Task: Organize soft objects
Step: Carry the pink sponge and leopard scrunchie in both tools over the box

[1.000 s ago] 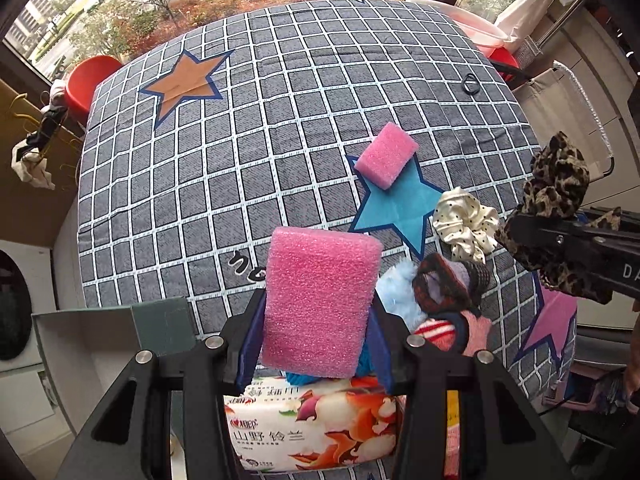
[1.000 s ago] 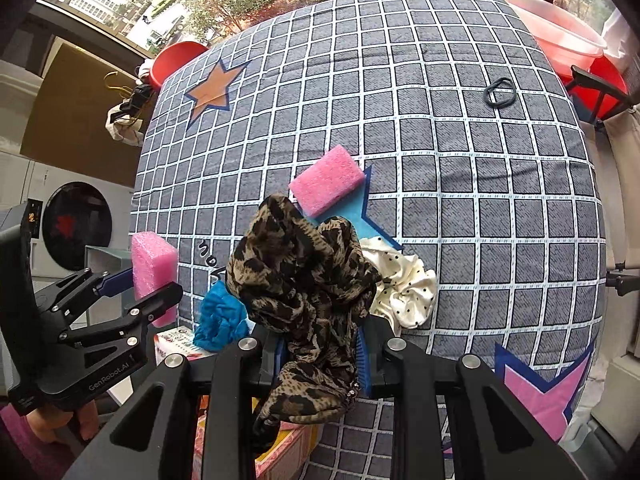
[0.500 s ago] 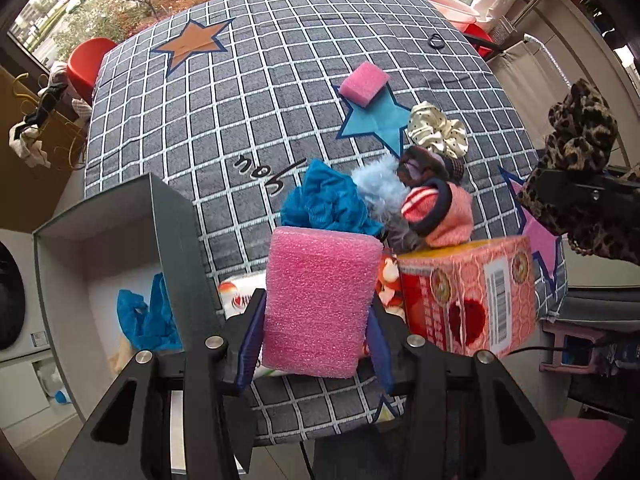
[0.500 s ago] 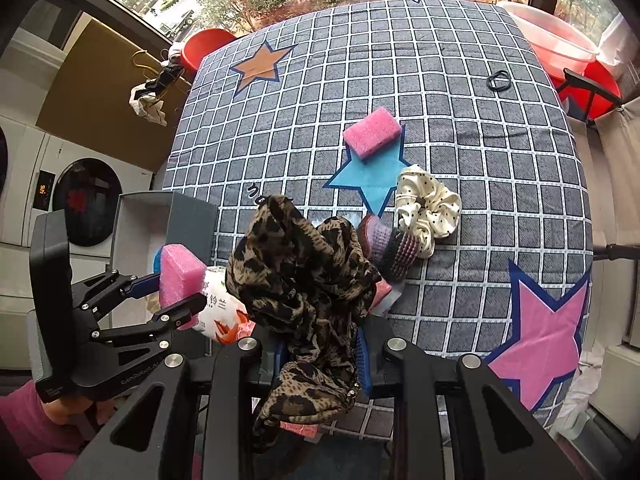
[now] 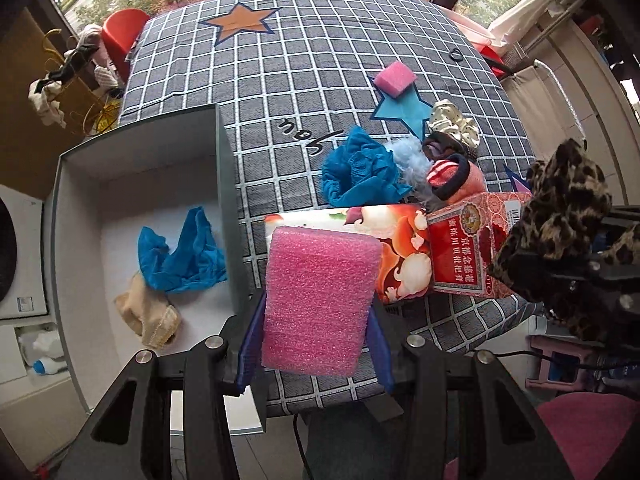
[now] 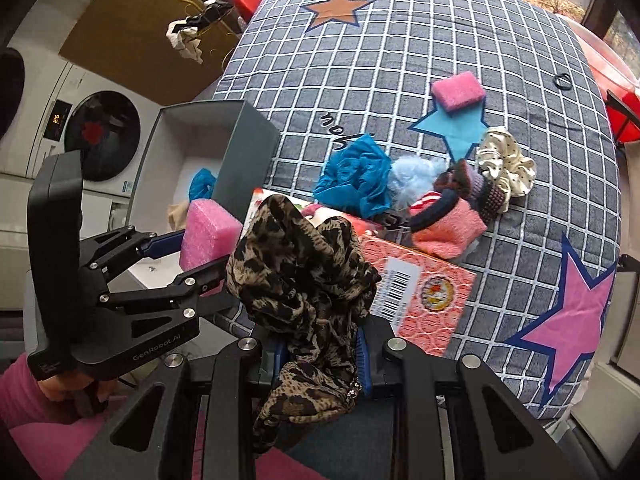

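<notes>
The surface (image 5: pixel 304 92), covered in a grey checked cloth with star patches, is carrying a heap of soft items near its front edge. A grey open box (image 5: pixel 224 184) is standing at the surface's left edge; a blue cloth (image 5: pixel 180 256) and a beige cloth (image 5: pixel 148 316) are lying on its floor. Two printed cartons, one tissue pack (image 5: pixel 400 248) and one red box (image 5: pixel 464 248), are sitting at the front edge, touching each other. Behind them, a blue ruffled cloth (image 6: pixel 356 180), a pale blue fluffy piece (image 6: pixel 416 176), a pink sock (image 6: pixel 444 228) and a cream dotted scrunchie (image 6: pixel 506 164) are clustered together. The left claw (image 5: pixel 316 300) is gripping a pink foam block (image 5: pixel 320 296), beside the box's right wall. The right claw (image 6: pixel 320 344) is clamping a leopard-print cloth (image 6: pixel 304 280), bunched above its fingers. A second, smaller pink foam block (image 5: pixel 394 78) is lying apart on the blue star.
</notes>
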